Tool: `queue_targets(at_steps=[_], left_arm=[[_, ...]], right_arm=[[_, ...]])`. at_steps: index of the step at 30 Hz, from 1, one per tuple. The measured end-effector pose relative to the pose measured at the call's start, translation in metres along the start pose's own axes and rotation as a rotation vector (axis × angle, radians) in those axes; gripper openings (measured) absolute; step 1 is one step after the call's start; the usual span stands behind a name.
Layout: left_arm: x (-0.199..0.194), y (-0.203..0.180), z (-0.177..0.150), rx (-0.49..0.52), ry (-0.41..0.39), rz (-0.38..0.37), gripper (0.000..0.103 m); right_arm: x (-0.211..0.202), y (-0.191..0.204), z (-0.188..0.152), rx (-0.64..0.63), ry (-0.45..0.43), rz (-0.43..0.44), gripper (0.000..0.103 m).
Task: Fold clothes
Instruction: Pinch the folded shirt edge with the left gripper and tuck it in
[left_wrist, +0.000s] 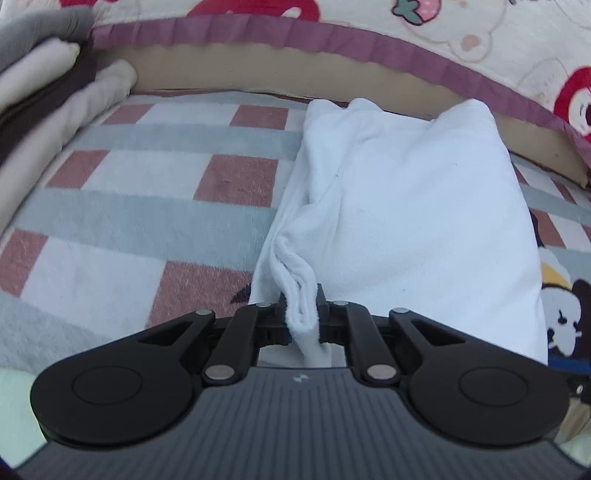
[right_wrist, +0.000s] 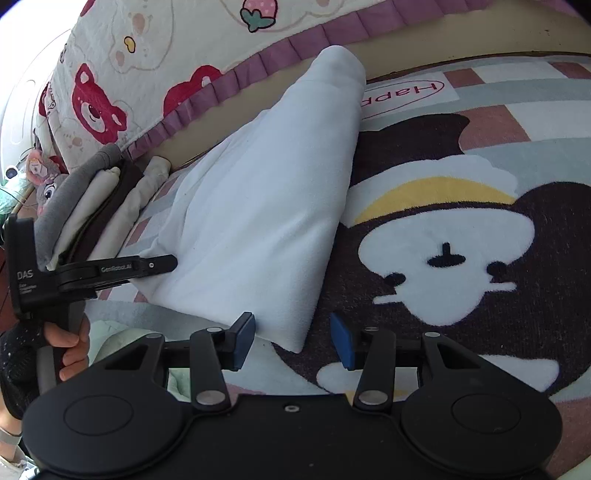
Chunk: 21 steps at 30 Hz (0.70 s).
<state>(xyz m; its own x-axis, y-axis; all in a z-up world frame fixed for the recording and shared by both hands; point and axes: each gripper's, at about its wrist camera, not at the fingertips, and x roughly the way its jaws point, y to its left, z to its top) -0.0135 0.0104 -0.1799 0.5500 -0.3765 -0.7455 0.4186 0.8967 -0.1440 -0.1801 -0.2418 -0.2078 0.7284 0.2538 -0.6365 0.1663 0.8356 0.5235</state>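
Observation:
A white garment (left_wrist: 406, 206) lies folded lengthwise on a checked cartoon rug (left_wrist: 129, 221). My left gripper (left_wrist: 303, 310) is shut on a bunched edge at the garment's near left corner. In the right wrist view the same white garment (right_wrist: 266, 206) runs away toward a bed, and the left gripper (right_wrist: 162, 263) shows at its left edge. My right gripper (right_wrist: 291, 339) is open and empty, its blue pads (right_wrist: 245, 339) straddling the garment's near corner just above the rug (right_wrist: 461, 229).
A stack of folded grey, cream and dark clothes (left_wrist: 40, 85) sits at the far left, also in the right wrist view (right_wrist: 99, 199). A bed with a bear-print quilt and purple frill (right_wrist: 155, 74) borders the rug at the back.

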Motion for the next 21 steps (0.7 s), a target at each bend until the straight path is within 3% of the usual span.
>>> queue_targets(at_steps=[10, 21], left_arm=[[-0.001, -0.001, -0.003, -0.003, -0.001, 0.008, 0.01], [-0.011, 0.017, -0.006, -0.056, 0.012, 0.032, 0.019]], right_arm=[[0.006, 0.007, 0.003, -0.005, 0.001, -0.004, 0.052], [0.009, 0.012, -0.005, -0.056, -0.023, -0.015, 0.053]])
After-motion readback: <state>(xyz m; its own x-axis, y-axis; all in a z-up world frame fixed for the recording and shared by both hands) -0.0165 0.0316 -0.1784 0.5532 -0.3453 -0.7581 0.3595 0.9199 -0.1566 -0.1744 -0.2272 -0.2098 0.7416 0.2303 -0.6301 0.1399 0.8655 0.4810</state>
